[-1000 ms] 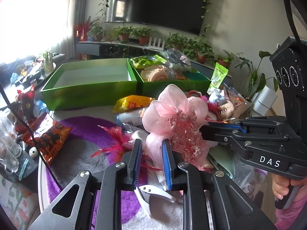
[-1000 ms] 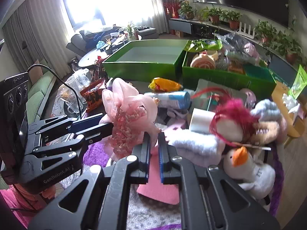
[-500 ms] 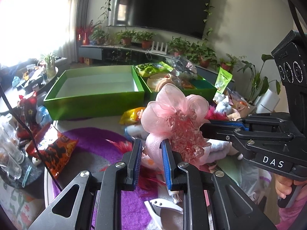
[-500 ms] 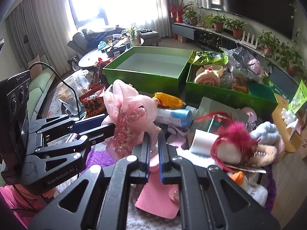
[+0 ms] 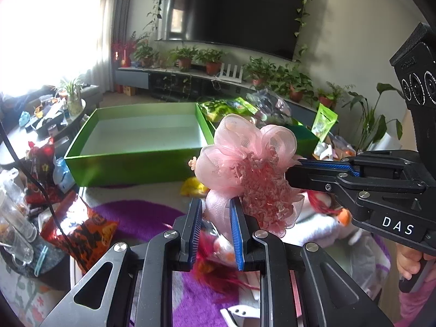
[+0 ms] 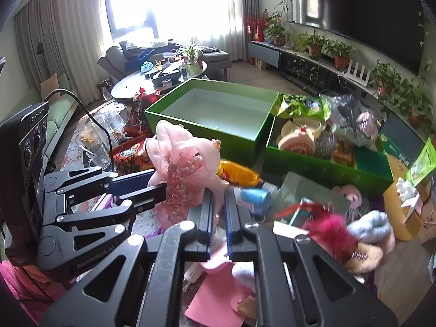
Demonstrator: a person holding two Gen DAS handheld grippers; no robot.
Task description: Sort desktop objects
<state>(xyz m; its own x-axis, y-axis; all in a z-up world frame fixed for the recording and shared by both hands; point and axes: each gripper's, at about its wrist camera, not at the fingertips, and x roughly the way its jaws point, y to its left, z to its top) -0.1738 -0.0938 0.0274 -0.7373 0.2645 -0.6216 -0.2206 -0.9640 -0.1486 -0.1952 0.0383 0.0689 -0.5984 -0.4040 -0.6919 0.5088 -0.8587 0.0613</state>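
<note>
Left wrist cam: my left gripper (image 5: 215,212) is clamped on the lower ribbon part of the pink fabric flower (image 5: 245,163), held up in the air in front of the empty green box (image 5: 128,163). Right gripper (image 5: 297,169) comes in from the side w/ its tips pressed into the flower's edge. Looks like both have a piece of it.

Right wrist cam: right gripper (image 6: 218,199) is closed down tight, w/ the flower (image 6: 182,160) just ahead of its tips. Can't tell from here how much fabric it's actually got.

Risk imo: two grips on flimsy gauze, so if my hands drift apart it could tear or shed beads, or slip out of one side.

Only the right cam shows the second green box (image 6: 321,166) already full of stuff, plus the plush pile (image 6: 362,234). Only the left cam shows the person's hand (image 5: 408,261).
</note>
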